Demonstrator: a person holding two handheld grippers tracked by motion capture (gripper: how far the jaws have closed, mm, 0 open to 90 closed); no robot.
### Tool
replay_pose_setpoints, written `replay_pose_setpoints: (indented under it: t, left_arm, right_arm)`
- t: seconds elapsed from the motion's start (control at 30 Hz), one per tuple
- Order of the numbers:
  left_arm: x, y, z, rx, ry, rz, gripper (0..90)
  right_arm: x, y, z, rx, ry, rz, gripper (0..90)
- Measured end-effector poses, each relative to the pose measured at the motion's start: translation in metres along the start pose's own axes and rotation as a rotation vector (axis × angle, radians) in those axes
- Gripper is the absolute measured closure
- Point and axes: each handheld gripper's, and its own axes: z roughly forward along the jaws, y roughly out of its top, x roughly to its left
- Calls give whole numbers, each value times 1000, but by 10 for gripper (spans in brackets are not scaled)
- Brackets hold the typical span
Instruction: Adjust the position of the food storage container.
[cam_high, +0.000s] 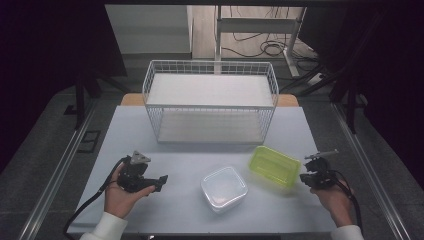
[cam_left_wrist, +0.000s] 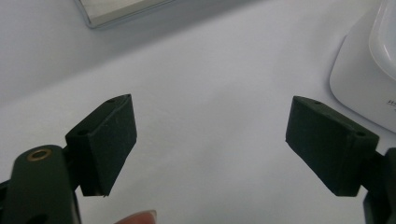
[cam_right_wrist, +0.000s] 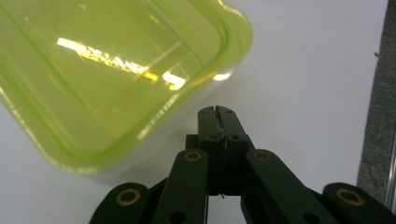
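Observation:
A yellow-green lidded plastic container lies on the white table at the right, close up in the right gripper view. My right gripper sits just beside its right end, shut with nothing between its jaws; the closed tips rest next to the container's corner. A clear white lidded container stands in the front middle, its edge at the right of the left gripper view. My left gripper is held at the front left, open and empty, pointing toward the clear container.
A white wire basket rack with two shelves stands at the back middle of the table; its base corner shows in the left gripper view. The table's right edge runs close beside the right gripper. Dark floor and cables lie beyond.

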Motion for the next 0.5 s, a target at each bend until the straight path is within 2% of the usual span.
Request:
replay_pose_setpoints:
  t: [0.23,0.33,0.5]
  left_arm:
    - [1,-1,-3,4,8,9,160]
    - [1,-1,-2,7,9,11,160]
    - [1,-1,-1,14,12,15,160]
  right_arm:
    - [0,17,10,18,-5,-12,893]
    - [0,29,17,29,-6,-32,893]
    - [1,40,24,34,6,-63,893]
